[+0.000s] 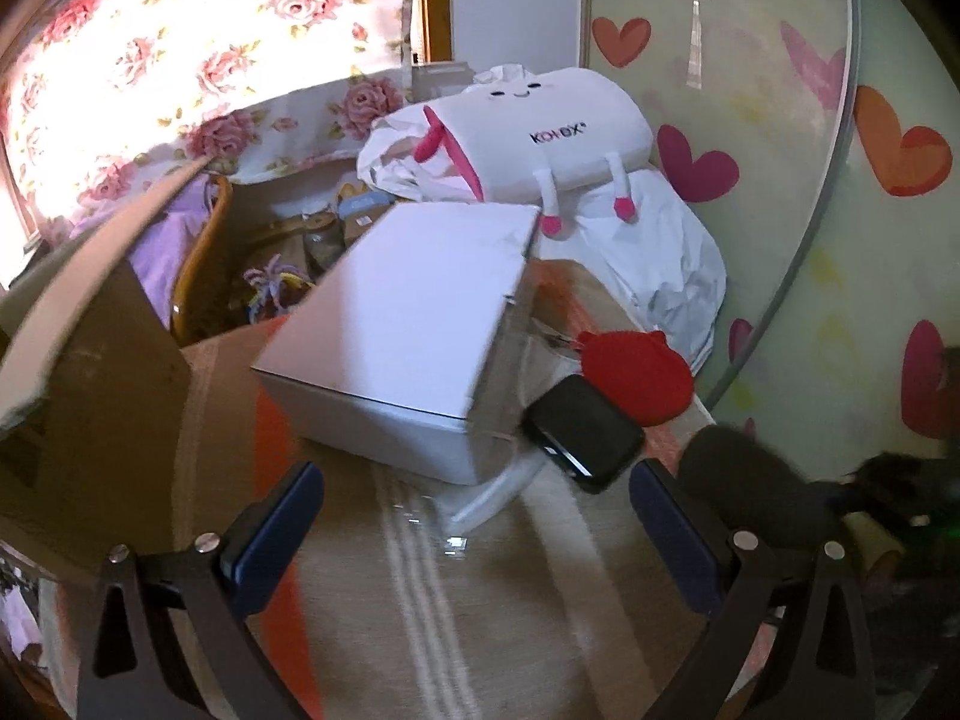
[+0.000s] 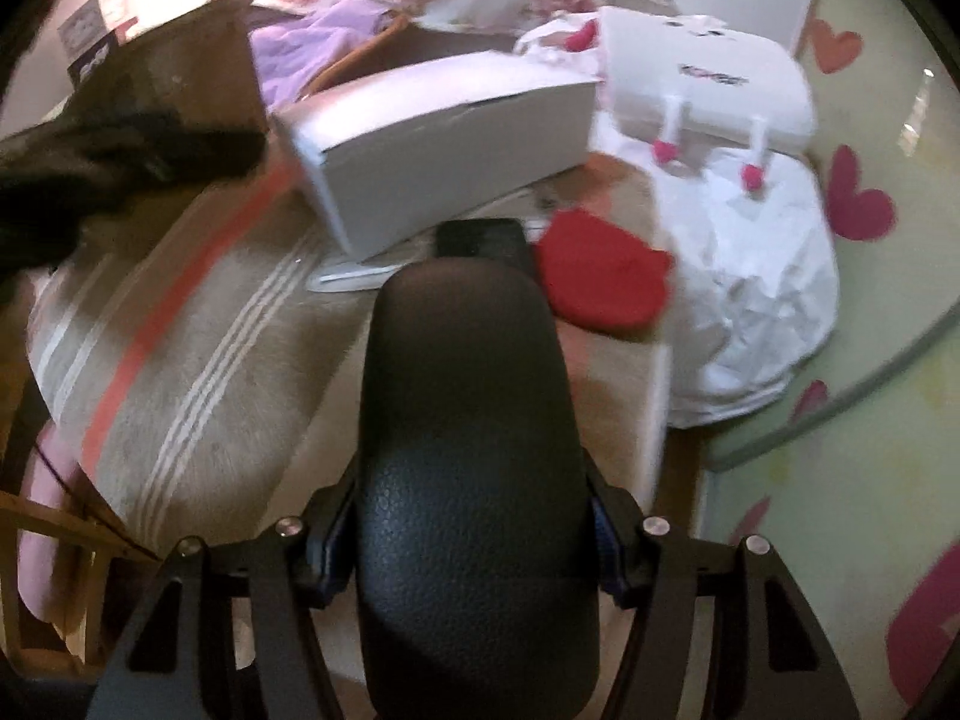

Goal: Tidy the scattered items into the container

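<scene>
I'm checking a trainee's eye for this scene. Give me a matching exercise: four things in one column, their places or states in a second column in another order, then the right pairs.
Things
1. black case
2. white box
3. red pouch
4. left gripper

Places or states
A. open, holding nothing
B. clamped in the right gripper
C. lying on the striped cloth beside the crumpled white bag
D. standing on the striped cloth with its lid down

Pairs: 1-B, 2-D, 3-C, 4-A
</scene>
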Demonstrator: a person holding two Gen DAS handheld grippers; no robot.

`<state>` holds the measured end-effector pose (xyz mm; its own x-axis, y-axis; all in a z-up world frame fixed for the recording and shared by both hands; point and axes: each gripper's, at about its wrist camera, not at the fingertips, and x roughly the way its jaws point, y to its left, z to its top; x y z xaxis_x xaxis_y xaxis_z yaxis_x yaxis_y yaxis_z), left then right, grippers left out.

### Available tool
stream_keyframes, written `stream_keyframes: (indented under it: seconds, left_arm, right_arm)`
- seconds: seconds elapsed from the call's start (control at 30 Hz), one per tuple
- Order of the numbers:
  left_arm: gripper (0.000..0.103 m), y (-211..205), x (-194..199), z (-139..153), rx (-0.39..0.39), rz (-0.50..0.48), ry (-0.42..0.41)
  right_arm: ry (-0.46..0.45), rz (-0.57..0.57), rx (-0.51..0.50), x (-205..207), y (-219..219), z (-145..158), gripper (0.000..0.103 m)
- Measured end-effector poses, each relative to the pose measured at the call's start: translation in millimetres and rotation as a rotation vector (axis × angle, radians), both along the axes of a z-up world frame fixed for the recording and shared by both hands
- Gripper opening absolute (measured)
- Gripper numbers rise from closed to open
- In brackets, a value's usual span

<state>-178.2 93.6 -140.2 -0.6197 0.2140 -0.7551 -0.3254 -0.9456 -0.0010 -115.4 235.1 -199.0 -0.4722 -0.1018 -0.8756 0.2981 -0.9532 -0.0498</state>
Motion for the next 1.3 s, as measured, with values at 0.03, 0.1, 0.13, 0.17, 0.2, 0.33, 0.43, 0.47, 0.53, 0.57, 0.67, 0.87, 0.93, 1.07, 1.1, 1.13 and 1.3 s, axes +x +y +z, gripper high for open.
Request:
stream_keyframes:
  seconds: [0.03, 0.1, 0.13, 0.17, 0.2, 0.33, 0.43, 0.47, 0.53, 0.57, 0.67, 0.87, 0.93, 1.07, 1.1, 1.13, 1.3]
  left_arm:
    - [0.103, 5, -1, -4, 0.002, 0.001, -0.006]
    - [0.103, 17, -1, -12, 0.008, 0.010, -0.015]
    - [0.103, 24, -1, -18, 0.013, 0.023, -0.022]
    - [0.103, 30, -1, -22, 0.017, 0.033, -0.026]
    - [0.103, 36, -1, -25, 0.014, 0.050, -0.022]
    - [0.103, 62, -5, -42, 0.001, 0.140, -0.025]
    - [0.103, 81, -10, -57, 0.000, 0.192, -0.045]
    - [0.103, 86, -12, -62, 0.003, 0.198, -0.053]
    - [0.103, 97, -13, -70, -0.018, 0.225, -0.052]
    - [0.103, 101, -13, -74, -0.035, 0.242, -0.046]
    - [0.103, 107, -18, -83, -0.054, 0.292, -0.054]
    - [0.103, 110, -27, -97, -0.040, 0.376, -0.098]
    - [0.103, 113, -30, -101, -0.039, 0.399, -0.106]
    - [0.103, 118, -40, -106, -0.012, 0.434, -0.128]
    - [0.103, 119, -41, -108, -0.007, 0.442, -0.132]
    - [0.103, 120, -44, -110, 0.000, 0.454, -0.141]
    - [0.103, 122, -47, -115, 0.047, 0.495, -0.132]
  right_arm:
    - [0.009, -0.013, 0.004, 3, 5, 7, 0.067]
    - [0.026, -0.044, 0.005, 12, 16, 26, 0.067]
    - [0.036, -0.055, 0.006, 16, 21, 36, 0.067]
    - [0.047, -0.065, 0.009, 19, 26, 46, 0.067]
    - [0.056, -0.072, 0.013, 21, 30, 54, 0.067]
    - [0.076, -0.108, 0.017, 28, 42, 84, 0.067]
    - [0.082, -0.129, 0.011, 32, 51, 102, 0.067]
    - [0.083, -0.135, 0.008, 33, 54, 108, 0.067]
    - [0.086, -0.140, 0.005, 35, 58, 119, 0.067]
    - [0.088, -0.139, 0.005, 36, 59, 125, 0.067]
    - [0.097, -0.134, -0.002, 36, 57, 138, 0.067]
    - [0.127, -0.130, -0.041, 37, 52, 161, 0.067]
    - [0.128, -0.124, -0.044, 37, 51, 163, 0.067]
    - [0.130, -0.114, -0.051, 37, 48, 169, 0.067]
    - [0.130, -0.111, -0.052, 37, 48, 171, 0.067]
    - [0.131, -0.108, -0.054, 37, 47, 172, 0.067]
    - [0.133, -0.095, -0.061, 37, 44, 179, 0.067]
